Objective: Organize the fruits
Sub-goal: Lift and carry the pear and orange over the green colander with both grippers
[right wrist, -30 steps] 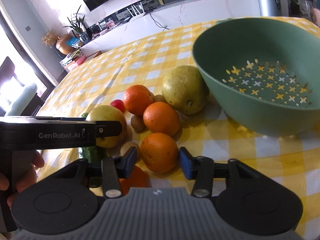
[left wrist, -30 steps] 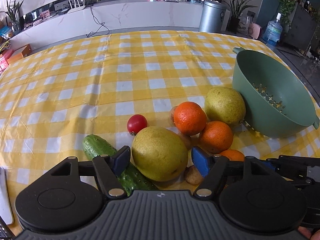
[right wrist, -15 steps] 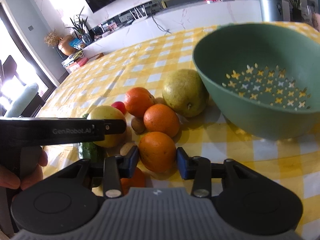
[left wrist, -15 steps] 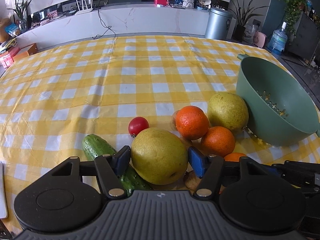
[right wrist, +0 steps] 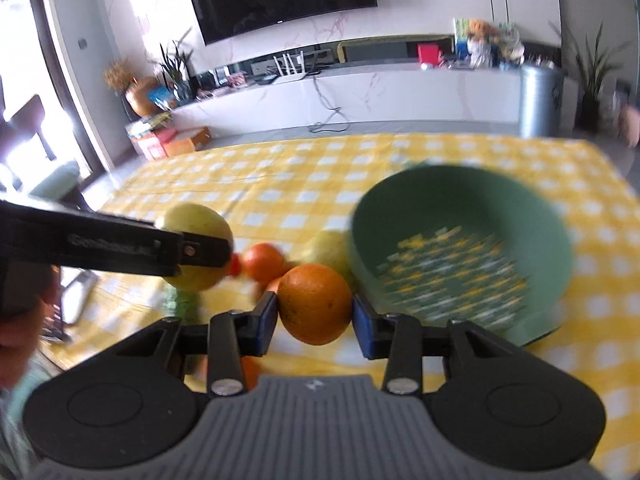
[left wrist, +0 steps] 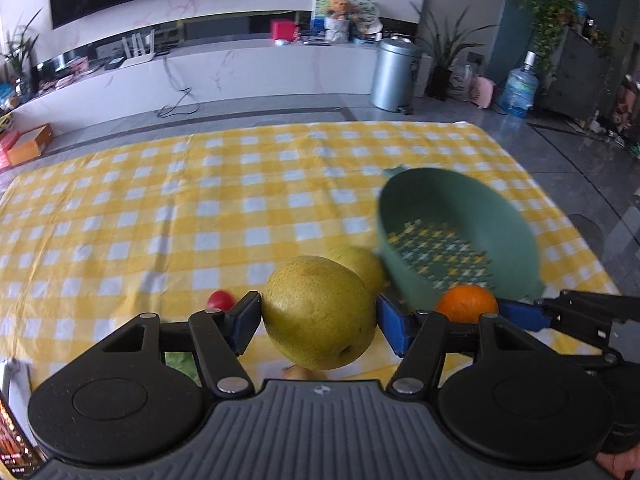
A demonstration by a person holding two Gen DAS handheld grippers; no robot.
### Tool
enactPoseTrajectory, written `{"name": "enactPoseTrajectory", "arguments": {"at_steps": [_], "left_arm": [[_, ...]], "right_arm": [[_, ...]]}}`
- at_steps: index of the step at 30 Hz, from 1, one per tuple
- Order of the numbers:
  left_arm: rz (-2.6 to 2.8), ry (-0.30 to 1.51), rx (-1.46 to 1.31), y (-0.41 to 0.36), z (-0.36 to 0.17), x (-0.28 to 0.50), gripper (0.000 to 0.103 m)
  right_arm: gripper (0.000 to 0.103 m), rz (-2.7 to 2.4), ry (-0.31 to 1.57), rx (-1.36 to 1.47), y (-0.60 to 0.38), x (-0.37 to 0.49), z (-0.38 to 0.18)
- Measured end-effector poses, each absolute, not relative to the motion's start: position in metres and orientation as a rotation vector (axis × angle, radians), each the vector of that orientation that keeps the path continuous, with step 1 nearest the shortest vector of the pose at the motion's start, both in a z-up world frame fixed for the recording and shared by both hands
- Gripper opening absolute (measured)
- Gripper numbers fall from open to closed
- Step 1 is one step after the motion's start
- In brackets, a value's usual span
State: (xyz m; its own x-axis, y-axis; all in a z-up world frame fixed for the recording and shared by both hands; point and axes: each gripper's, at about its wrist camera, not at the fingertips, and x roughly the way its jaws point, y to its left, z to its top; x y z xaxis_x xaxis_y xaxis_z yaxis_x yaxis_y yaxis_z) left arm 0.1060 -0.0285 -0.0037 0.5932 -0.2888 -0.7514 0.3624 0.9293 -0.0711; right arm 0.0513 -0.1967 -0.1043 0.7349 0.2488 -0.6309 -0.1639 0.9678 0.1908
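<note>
My left gripper [left wrist: 318,322] is shut on a large yellow-green pear [left wrist: 320,312] and holds it above the checked tablecloth. My right gripper [right wrist: 314,318] is shut on an orange [right wrist: 315,303], also lifted; the same orange [left wrist: 466,303] shows at the right of the left wrist view. The green colander [left wrist: 460,236] [right wrist: 460,248] stands just ahead and to the right of both. A second pear [left wrist: 360,262], a cherry tomato [left wrist: 219,300], another orange [right wrist: 262,260] and part of a cucumber [right wrist: 182,302] remain on the cloth below.
The yellow-and-white checked tablecloth [left wrist: 160,208] stretches away to the left and back. A person's hand [right wrist: 20,320] holds the left gripper's body at the left of the right wrist view. Beyond the table are a white counter and a metal bin [left wrist: 394,74].
Both grippers closed on their fruit and rose: the pear and the orange are lifted off the cloth. The colander and the other fruit now lie lower and farther in both views.
</note>
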Motion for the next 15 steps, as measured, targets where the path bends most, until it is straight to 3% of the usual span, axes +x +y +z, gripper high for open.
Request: {"name": "enactPoseTrajectory", "arguments": {"at_steps": [7,15], "left_arm": [[-0.522,0.881,0.151,-0.096,0.012,0.131,0.072],[-0.654,1.029,0.202,-0.15,-0.022,0.169,0.072]], "right_arm": [[0.038,0.186,0.764,-0.032,-0.251,0.077,-0.081],[0.038,0.205,0.919,-0.123,-0.283,0.121,-0.1]]}}
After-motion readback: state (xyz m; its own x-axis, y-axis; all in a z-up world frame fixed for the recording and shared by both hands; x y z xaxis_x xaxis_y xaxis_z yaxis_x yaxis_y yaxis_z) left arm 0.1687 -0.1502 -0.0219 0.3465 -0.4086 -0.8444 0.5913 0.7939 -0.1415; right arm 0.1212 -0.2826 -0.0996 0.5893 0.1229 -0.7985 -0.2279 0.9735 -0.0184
